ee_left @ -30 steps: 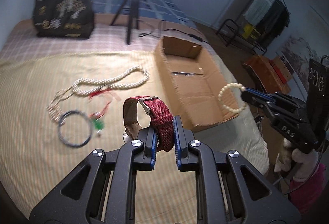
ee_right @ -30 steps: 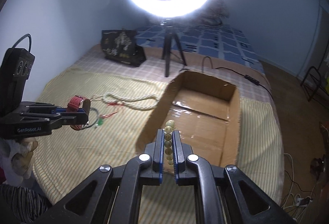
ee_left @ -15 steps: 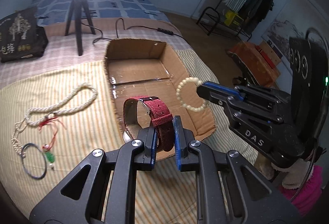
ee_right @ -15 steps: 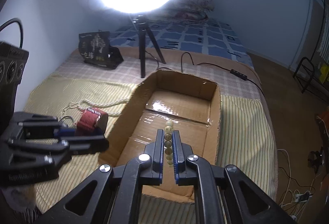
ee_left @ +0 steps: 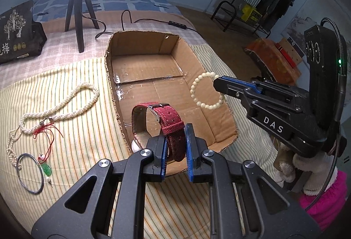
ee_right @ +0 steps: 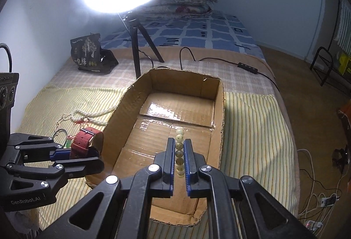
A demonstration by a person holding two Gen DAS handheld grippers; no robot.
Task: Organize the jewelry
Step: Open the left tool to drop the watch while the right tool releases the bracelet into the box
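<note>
I should lower both pieces well inside the open brown cardboard box [ee_left: 151, 77] before letting go, so neither catches the rim. My left gripper [ee_left: 175, 151] pinches the strap of the red fabric-banded wristwatch [ee_left: 163, 120], held above the box's near left wall. My right gripper [ee_right: 180, 158] is clamped on the cream beaded bracelet [ee_right: 179, 151], hanging over the box floor.

bed [ee_left: 72, 175], cardboard box [ee_left: 221, 105], pearl necklace [ee_left: 72, 110], bangle [ee_left: 30, 173]
</note>
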